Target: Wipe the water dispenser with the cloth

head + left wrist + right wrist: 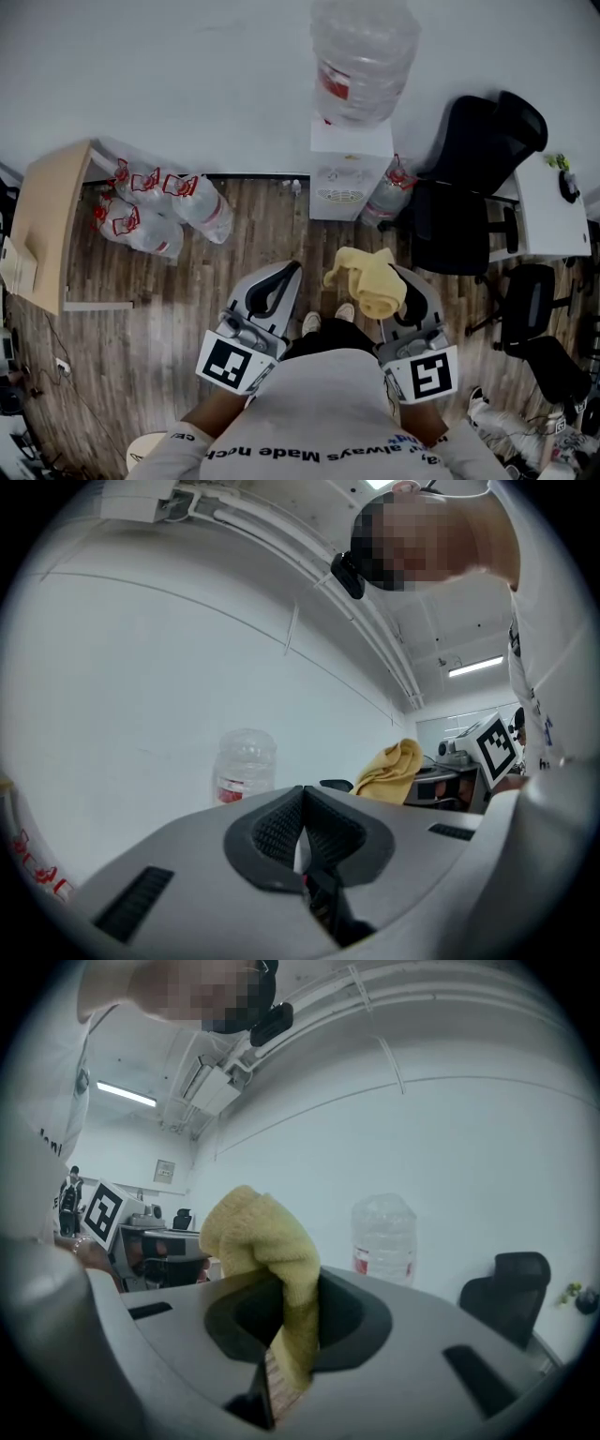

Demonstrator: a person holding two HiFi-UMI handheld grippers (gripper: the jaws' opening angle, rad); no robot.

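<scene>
I hold both tools low before my chest, pointing forward. The right tool is clenched on the cloth — a soft yellow terry rag bunched above its jaws. The left tool is closed on nothing, its ribbed pads pressed together. The water dispenser — a white box under a clear ribbed bottle — stands ahead against the wall, well apart from both. A black office chair sits just right of it; empty bottles lie on the wood floor to its left.

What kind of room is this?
Probably an office. There is a water dispenser with a big bottle on top, black office chairs beside it, and a white desk.
</scene>
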